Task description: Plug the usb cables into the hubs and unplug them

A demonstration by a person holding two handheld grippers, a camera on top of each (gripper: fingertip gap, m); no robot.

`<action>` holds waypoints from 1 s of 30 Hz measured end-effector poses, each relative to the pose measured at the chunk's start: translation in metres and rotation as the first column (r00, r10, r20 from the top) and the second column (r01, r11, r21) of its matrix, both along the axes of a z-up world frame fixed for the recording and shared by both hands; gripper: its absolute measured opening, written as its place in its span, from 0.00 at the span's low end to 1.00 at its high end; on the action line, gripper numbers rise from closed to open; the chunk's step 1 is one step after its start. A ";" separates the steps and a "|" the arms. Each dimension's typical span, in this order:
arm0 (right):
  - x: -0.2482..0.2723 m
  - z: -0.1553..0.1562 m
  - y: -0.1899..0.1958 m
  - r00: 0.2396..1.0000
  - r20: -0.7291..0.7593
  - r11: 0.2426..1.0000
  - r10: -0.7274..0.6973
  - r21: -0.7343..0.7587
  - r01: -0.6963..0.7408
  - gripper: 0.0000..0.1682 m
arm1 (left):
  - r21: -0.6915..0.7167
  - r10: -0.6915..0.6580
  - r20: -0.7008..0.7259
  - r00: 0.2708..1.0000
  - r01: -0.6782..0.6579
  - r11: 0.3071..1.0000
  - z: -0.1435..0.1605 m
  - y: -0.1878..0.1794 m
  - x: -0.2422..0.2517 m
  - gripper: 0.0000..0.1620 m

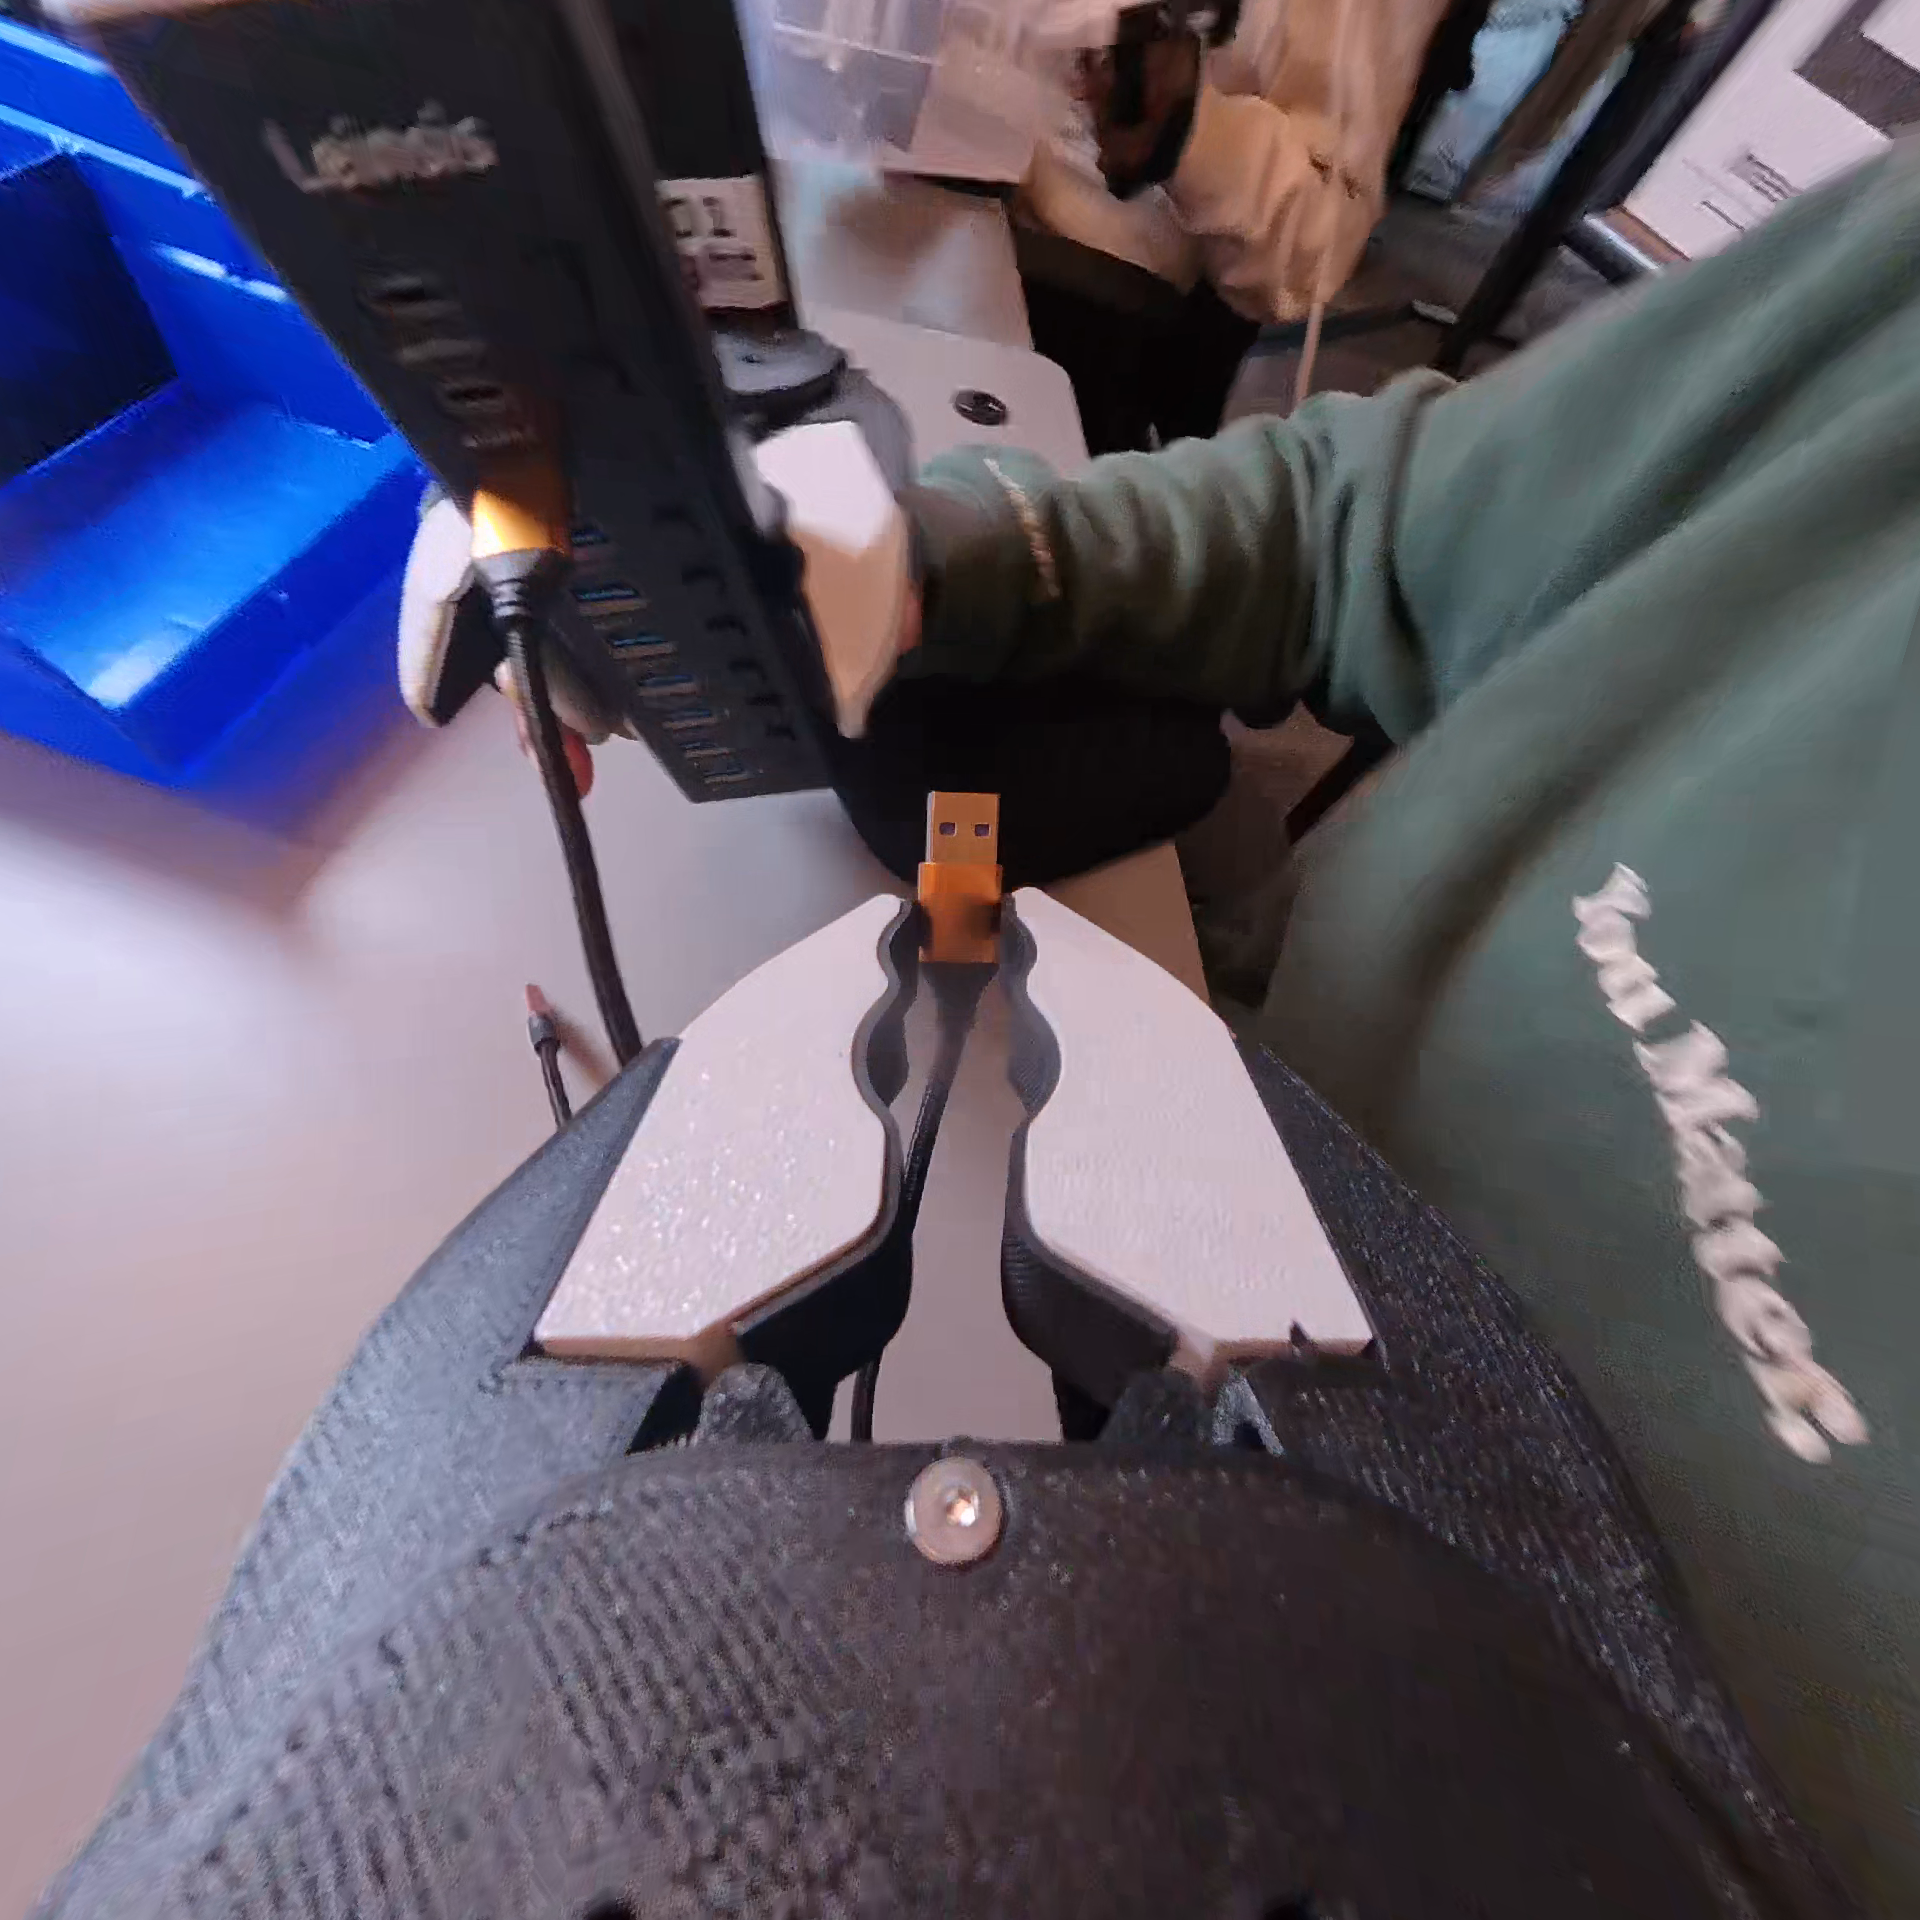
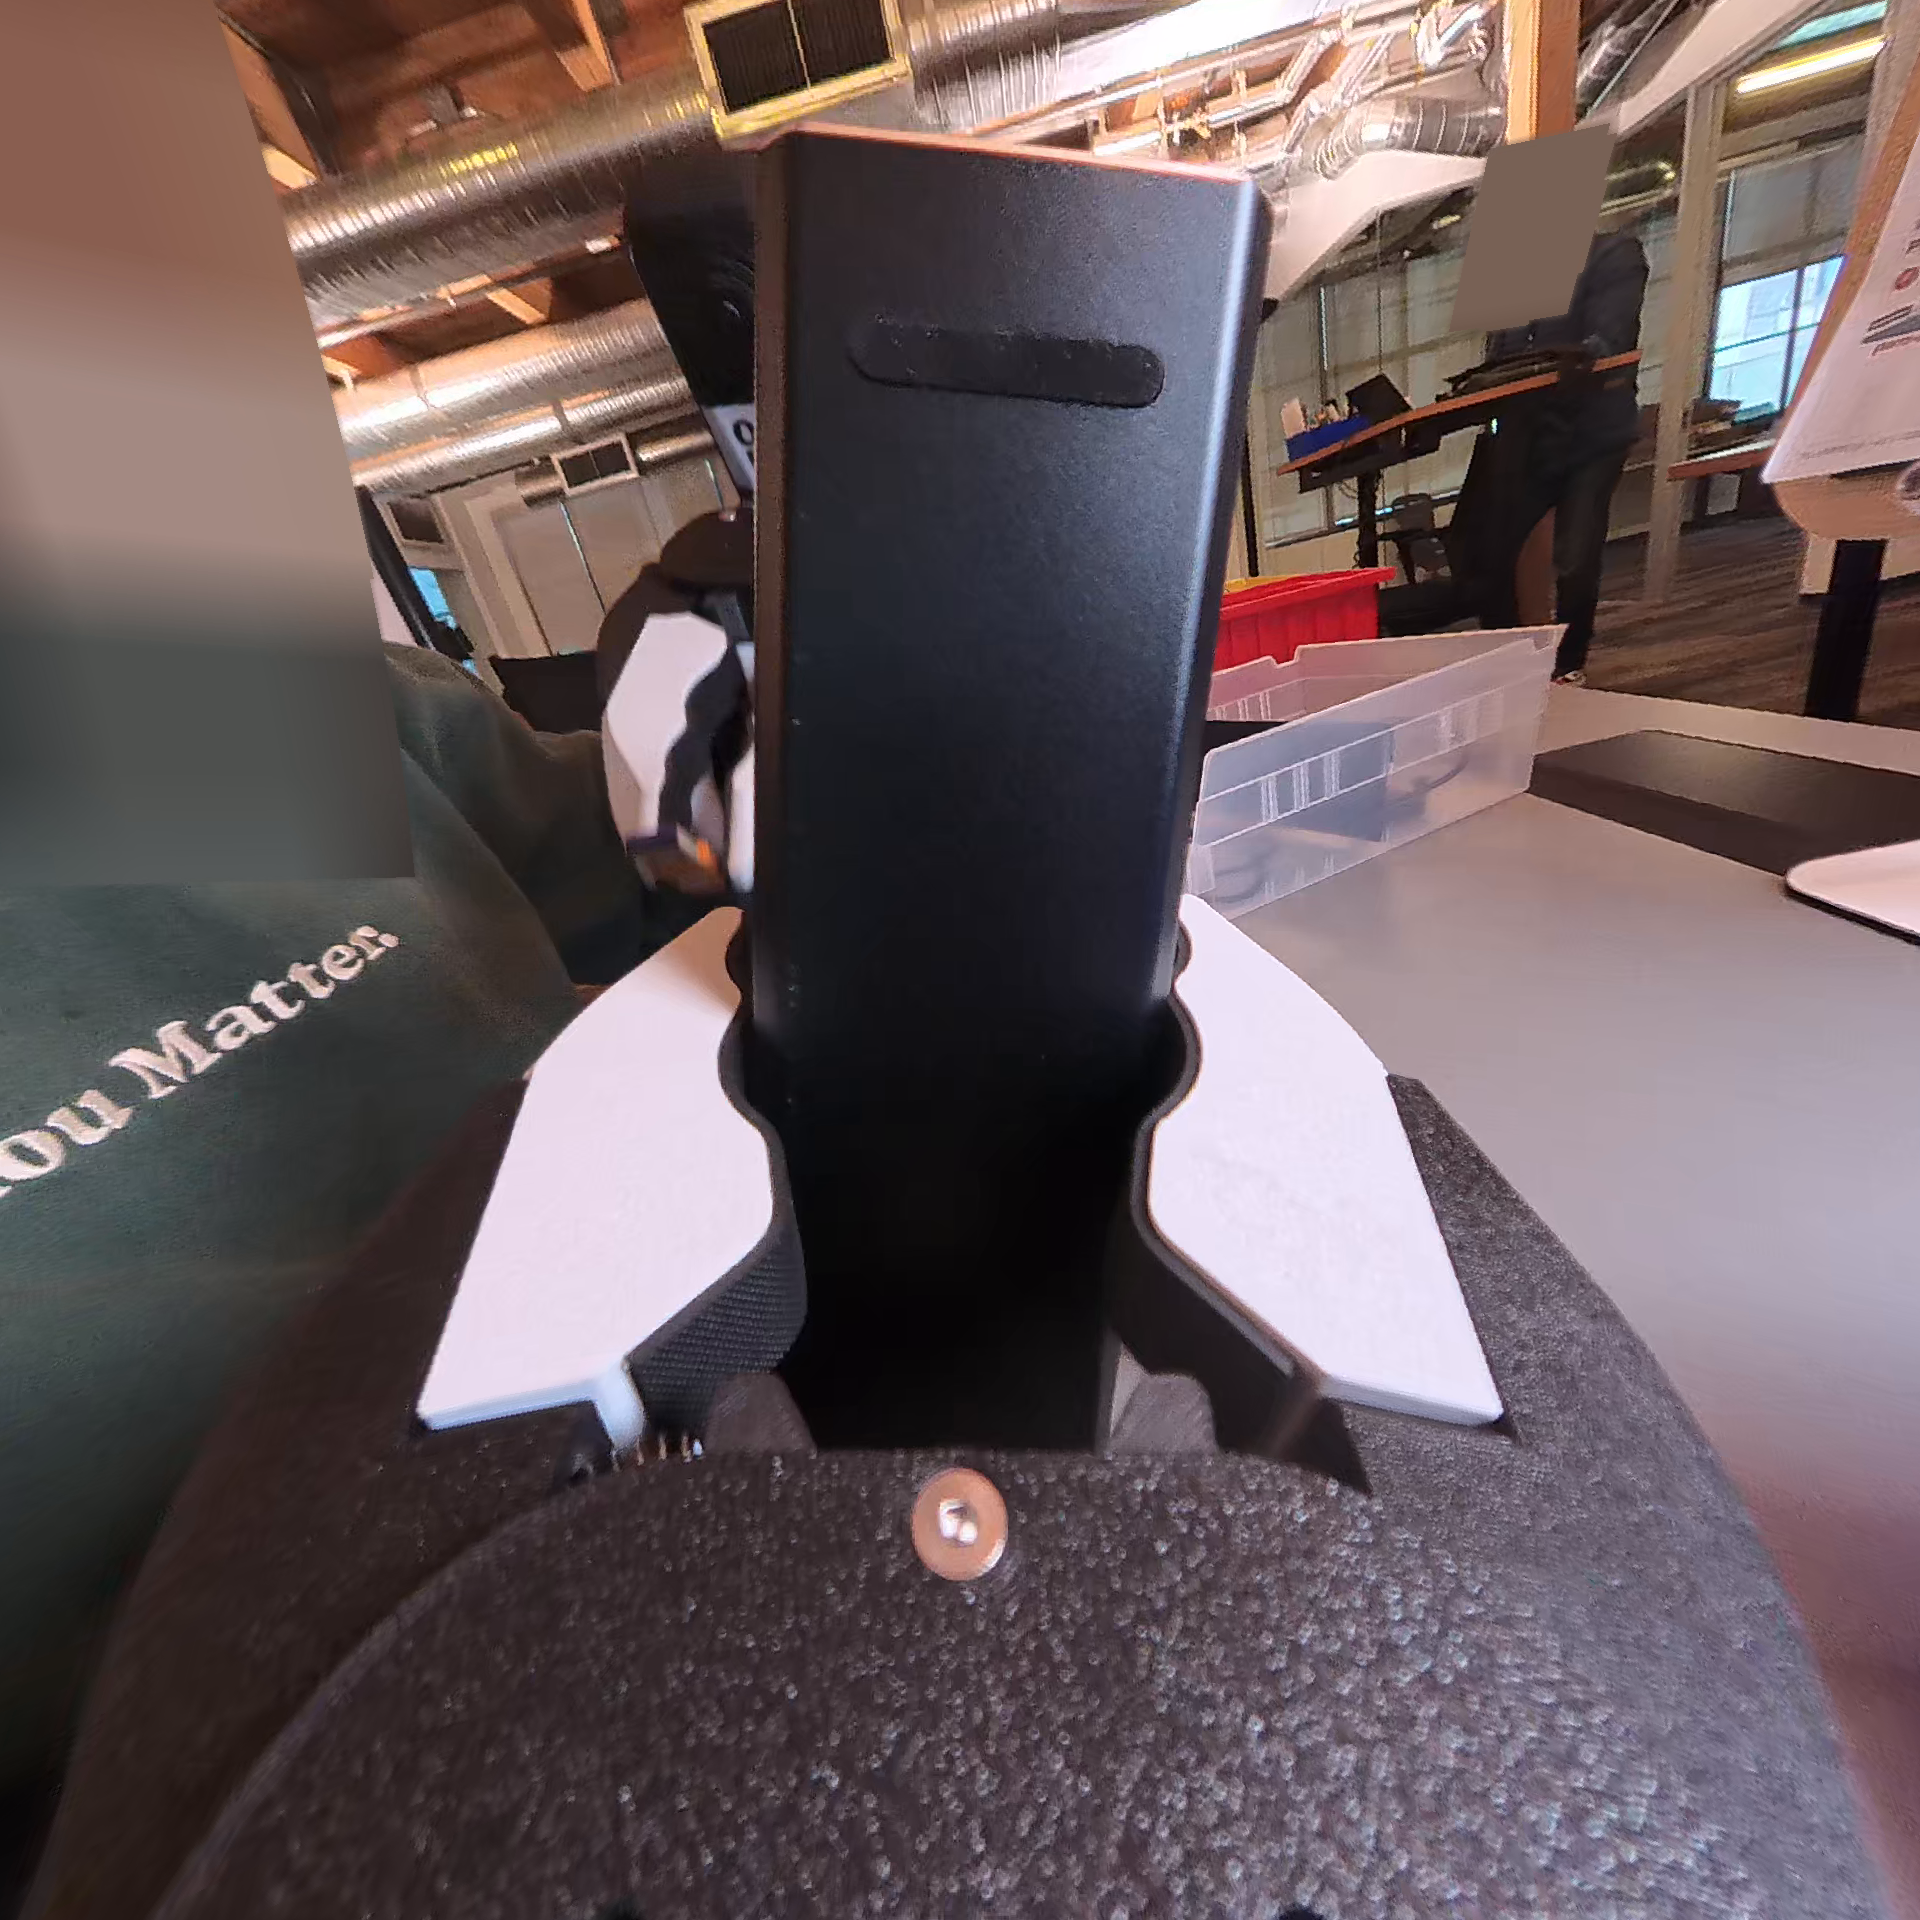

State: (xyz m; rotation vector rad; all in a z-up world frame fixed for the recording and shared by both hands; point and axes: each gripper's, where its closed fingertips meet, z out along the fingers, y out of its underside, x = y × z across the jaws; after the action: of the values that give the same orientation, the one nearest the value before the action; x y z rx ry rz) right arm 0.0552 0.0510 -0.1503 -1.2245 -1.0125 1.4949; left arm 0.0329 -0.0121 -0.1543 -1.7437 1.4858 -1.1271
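Observation:
My left gripper is shut on an orange USB plug; its metal end sticks out past the fingertips and its black cable runs back between the fingers. The plug sits just below the lower end of a long black USB hub with a row of blue ports. My right gripper is shut on that hub and holds it up off the table. Its white fingers clamp the hub's sides. A second orange plug is seated in the hub, with its black cable hanging down.
A blue bin stands at the left on the grey table. A small loose cable end lies near my left gripper. The person's green sleeve fills the right. A clear plastic bin and a red bin stand behind the hub.

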 end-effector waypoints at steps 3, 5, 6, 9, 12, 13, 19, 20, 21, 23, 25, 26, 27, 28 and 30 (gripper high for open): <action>-0.005 -0.002 -0.003 1.000 0.020 0.999 -0.022 0.028 0.022 0.43 | 0.015 0.119 -0.022 0.993 -0.118 0.993 -0.024 0.027 0.012 0.09; -0.007 -0.005 -0.003 0.998 0.041 0.998 -0.036 0.046 0.035 0.43 | 0.091 0.187 -0.067 0.980 -0.181 0.979 -0.036 0.045 0.011 0.09; -0.008 -0.006 -0.003 0.998 0.049 0.998 -0.040 0.053 0.037 0.43 | 0.141 0.214 -0.091 0.972 -0.201 0.969 -0.041 0.054 0.009 0.09; -0.011 -0.007 -0.004 0.998 0.054 0.997 -0.036 0.063 0.033 0.43 | 0.103 0.217 -0.057 0.975 -0.210 0.972 -0.037 0.058 0.017 0.09; -0.012 -0.006 -0.005 0.999 0.043 0.998 -0.022 0.064 0.019 0.43 | 0.086 0.213 -0.022 0.977 -0.211 0.974 -0.035 0.064 0.026 0.09; -0.012 -0.005 -0.006 0.999 0.036 0.998 -0.015 0.062 0.013 0.43 | 0.051 0.198 0.000 0.980 -0.198 0.979 -0.032 0.062 0.029 0.09; -0.009 -0.003 -0.014 0.999 0.015 0.998 0.041 0.043 -0.042 0.43 | 0.041 0.134 -0.017 0.991 -0.133 0.990 -0.030 0.056 0.036 0.09; -0.010 -0.003 -0.015 0.999 0.016 0.998 0.047 0.044 -0.048 0.43 | 0.032 0.124 -0.022 0.992 -0.123 0.992 -0.029 0.055 0.036 0.09; -0.010 -0.003 -0.015 0.999 0.019 0.998 0.049 0.045 -0.050 0.43 | 0.021 0.114 -0.017 0.993 -0.114 0.993 -0.028 0.054 0.037 0.09; -0.011 -0.006 -0.016 0.998 0.036 0.997 0.051 0.053 -0.053 0.43 | -0.027 0.082 -0.020 0.996 -0.083 0.996 -0.026 0.050 0.037 0.09; -0.013 -0.009 -0.018 0.997 0.060 0.996 0.053 0.063 -0.057 0.43 | -0.012 0.062 -0.058 0.996 -0.063 0.998 -0.031 0.049 0.036 0.09; -0.015 -0.012 -0.019 0.995 0.080 0.996 0.054 0.073 -0.060 0.43 | -0.004 0.051 -0.084 0.995 -0.051 0.999 -0.034 0.048 0.036 0.09; -0.016 -0.015 -0.019 0.994 0.101 0.994 0.049 0.088 -0.058 0.43 | -0.001 0.044 -0.105 0.993 -0.044 0.999 -0.036 0.048 0.035 0.09; -0.016 -0.017 -0.020 0.992 0.119 0.993 0.041 0.104 -0.053 0.43 | -0.008 0.034 -0.122 0.992 -0.035 0.999 -0.037 0.047 0.034 0.09; -0.018 -0.023 -0.020 0.985 0.172 0.990 0.026 0.134 -0.050 0.43 | -0.010 0.012 -0.173 0.985 -0.014 1.000 -0.040 0.046 0.031 0.09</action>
State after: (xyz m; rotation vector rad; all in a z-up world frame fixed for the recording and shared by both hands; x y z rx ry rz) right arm 0.0369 0.0308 -0.1735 -1.2544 -1.2384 1.3422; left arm 0.0640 0.0338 -0.1943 -1.8971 1.5699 -1.0000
